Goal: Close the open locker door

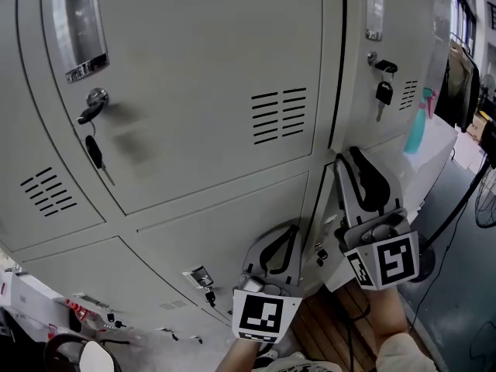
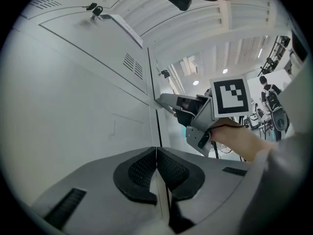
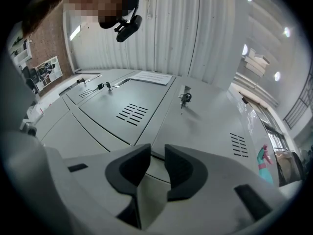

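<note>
Grey steel lockers (image 1: 232,45) fill nearly everything ahead of me. Every front is shut or close to it, so whatever they hold is hidden. At about 10 o'clock in the head view a black-fobbed key (image 1: 94,108) hangs from the lock of the big vented door (image 1: 194,91). The locker door (image 1: 403,29) I am dealing with is at 1 o'clock, with a second key (image 1: 384,91) in the lock by its left edge. A dark seam (image 1: 339,68), wider than the others, runs down that edge, and I cannot tell whether the door sits fully flush. My right tool (image 1: 346,158) is at about 4 o'clock with its tips at the lower end of that seam. Its jaws stand a little apart, with nothing between them. My left tool (image 1: 292,231) is at 6 o'clock, pointing at the lower locker fronts, its jaws pressed together and empty. A teal bottle (image 1: 416,126) shows at 3 o'clock, past the end of the lockers, and wooden floor boards (image 1: 325,332) run under my hands at 5 o'clock.
</note>
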The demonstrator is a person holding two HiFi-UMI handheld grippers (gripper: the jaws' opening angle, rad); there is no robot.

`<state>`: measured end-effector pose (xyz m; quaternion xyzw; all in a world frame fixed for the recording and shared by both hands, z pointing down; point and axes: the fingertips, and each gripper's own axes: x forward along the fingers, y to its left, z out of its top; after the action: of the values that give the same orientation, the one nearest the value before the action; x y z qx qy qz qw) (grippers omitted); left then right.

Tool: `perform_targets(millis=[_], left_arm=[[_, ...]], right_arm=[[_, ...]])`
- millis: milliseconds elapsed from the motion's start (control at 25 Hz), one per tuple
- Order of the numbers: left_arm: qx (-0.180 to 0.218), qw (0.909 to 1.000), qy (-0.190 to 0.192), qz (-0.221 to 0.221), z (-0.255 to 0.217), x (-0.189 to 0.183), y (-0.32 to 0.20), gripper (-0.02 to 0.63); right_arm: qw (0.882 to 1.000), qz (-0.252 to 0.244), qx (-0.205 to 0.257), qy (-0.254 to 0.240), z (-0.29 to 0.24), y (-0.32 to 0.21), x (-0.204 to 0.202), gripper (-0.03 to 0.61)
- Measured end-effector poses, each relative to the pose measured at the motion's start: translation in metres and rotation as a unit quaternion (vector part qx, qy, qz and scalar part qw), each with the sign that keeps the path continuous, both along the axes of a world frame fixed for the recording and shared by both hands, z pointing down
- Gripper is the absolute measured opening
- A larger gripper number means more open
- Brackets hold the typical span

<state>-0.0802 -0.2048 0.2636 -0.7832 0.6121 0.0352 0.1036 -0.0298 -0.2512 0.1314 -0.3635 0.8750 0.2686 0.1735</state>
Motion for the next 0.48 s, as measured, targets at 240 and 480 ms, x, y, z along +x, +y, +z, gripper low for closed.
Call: perform_targets(millis=[240, 480], left_arm=[[-0.001, 1.0000, -0.001, -0.005, 0.0004, -0.0039, -0.0009, 0.008], [-0.002, 1.0000, 0.002, -0.008, 0.0031, -0.0064, -0.0024, 0.008]], right_arm=[[1.000, -0.003, -0.006, 0.001, 0.0001, -0.0044, -0.0045, 0.080], [1.000, -0.009, -0.013, -0.002, 0.0000, -0.0067, -0.0086, 0.074]])
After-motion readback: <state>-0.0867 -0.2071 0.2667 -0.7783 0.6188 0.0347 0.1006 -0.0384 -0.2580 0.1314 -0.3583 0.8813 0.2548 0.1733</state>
